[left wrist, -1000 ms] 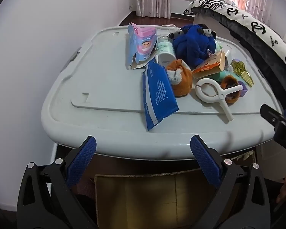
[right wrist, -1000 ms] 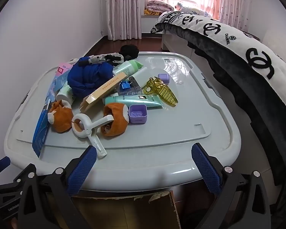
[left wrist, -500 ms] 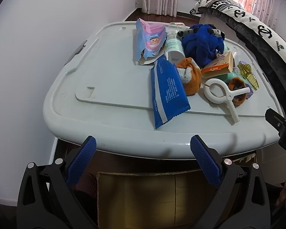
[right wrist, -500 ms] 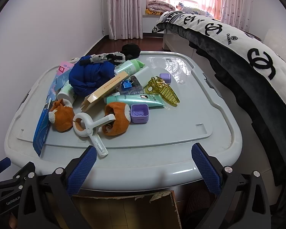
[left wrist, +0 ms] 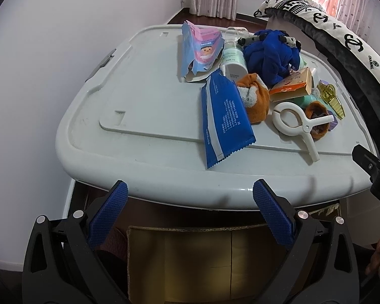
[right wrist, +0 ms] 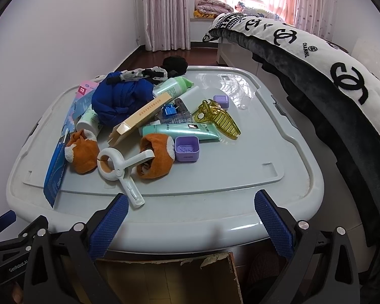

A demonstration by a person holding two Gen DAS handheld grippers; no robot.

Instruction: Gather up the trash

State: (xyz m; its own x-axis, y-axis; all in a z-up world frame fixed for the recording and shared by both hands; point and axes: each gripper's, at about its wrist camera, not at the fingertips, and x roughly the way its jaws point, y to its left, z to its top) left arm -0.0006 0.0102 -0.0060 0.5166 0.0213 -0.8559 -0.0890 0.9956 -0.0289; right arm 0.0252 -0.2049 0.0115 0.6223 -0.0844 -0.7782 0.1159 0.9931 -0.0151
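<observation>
Blue wrapper: a flat blue foil packet (left wrist: 224, 119) with white print too small to read lies on the grey bin lid (left wrist: 149, 106), its sawtooth end toward the lid's near edge; the right view shows it edge-on (right wrist: 55, 169) at the lid's near left corner.
Pink and blue packet: an opened pouch (left wrist: 200, 49) with a cartoon face stands tilted toward the lid's far edge, over a torn card backing; the right view catches only its pink corner (right wrist: 84, 90).
Long carton: a tan box (right wrist: 143, 115) with a line of unreadable characters leans on the pile; its orange end flap (left wrist: 291, 84) shows only in the left view.
Tubes and bottles: a mint tube (right wrist: 179, 131) with a small black label lies beside a yellow hair claw (right wrist: 217, 119); a white-capped bottle (left wrist: 234, 62) lies between the pouch and the blue cloth (left wrist: 268, 53).
Small containers: an open purple box (right wrist: 187, 149) shows a moulded inner floor; a second, closed purple box (right wrist: 221, 101) sits behind the claw.
Other items: two orange socks (right wrist: 82, 153), a white clothes peg (right wrist: 119, 168), and a blue clip (right wrist: 170, 110) that only the right view shows.
Under the lid: a cardboard box (left wrist: 215, 261).
Writing: the black-and-white bed cover (right wrist: 316, 50) reads CHANEL; "GenRobot.AI" is on the left tool's body as seen from the right.
Left gripper (left wrist: 188, 211): released, spread wide, off the lid's near edge.
Right gripper (right wrist: 190, 223): released likewise, grasping nothing.
</observation>
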